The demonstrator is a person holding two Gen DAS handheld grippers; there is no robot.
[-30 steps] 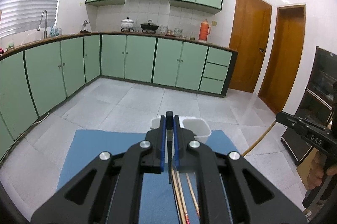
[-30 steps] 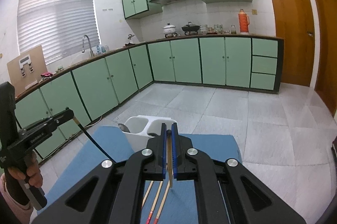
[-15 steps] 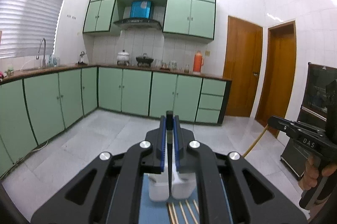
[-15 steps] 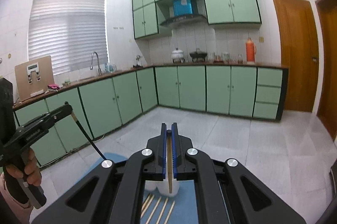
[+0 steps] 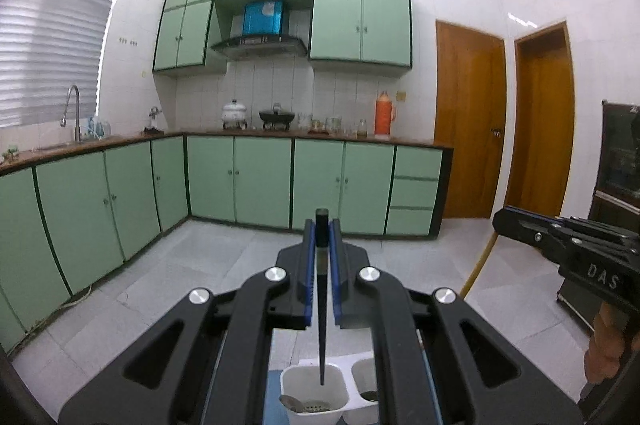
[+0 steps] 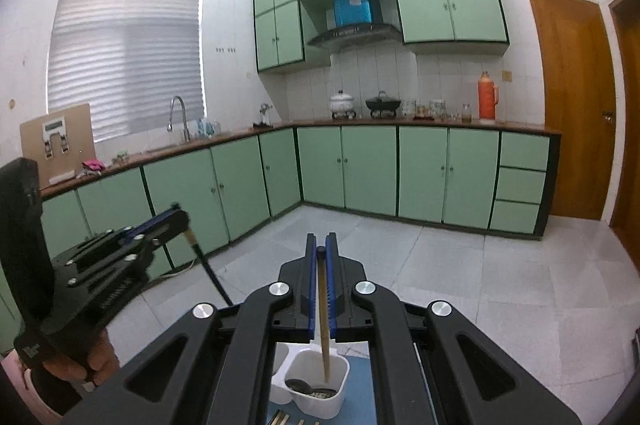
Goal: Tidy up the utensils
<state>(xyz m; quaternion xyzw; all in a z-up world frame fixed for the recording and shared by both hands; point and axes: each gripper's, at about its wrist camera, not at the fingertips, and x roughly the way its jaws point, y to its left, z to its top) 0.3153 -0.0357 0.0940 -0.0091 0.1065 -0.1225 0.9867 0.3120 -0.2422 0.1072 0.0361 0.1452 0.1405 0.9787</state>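
My left claw (image 5: 322, 225) is clamped tight on a dark chopstick (image 5: 321, 325), which hangs nearly straight down from between the blue pads — its thin tip is over the left cup of the white utensil holder (image 5: 312, 399) below. A spoon (image 5: 291, 403) lies in the bottom of that cup, on the drain holes.

My right claw (image 6: 320, 243) is also closed, gripping a light wooden chopstick (image 6: 324, 329). This one points down too, and its lower end reaches into a cup of the same white holder (image 6: 320, 385), just beside a dark spoon bowl (image 6: 298, 384) that rests at the bottom. I cannot tell if the tip touches the bottom.

The holder stands on a blue mat (image 6: 358, 407) on the table. A few more wooden chopsticks (image 6: 282, 417) lie on the mat in front of the holder, only their ends showing at the lower edge of the right view.

From the right camera I see my left hand (image 6: 86, 361) around its claw's handle, the dark chopstick slanting down from the pads — from the left camera, my right hand (image 5: 606, 349) holding the other claw off to the side.
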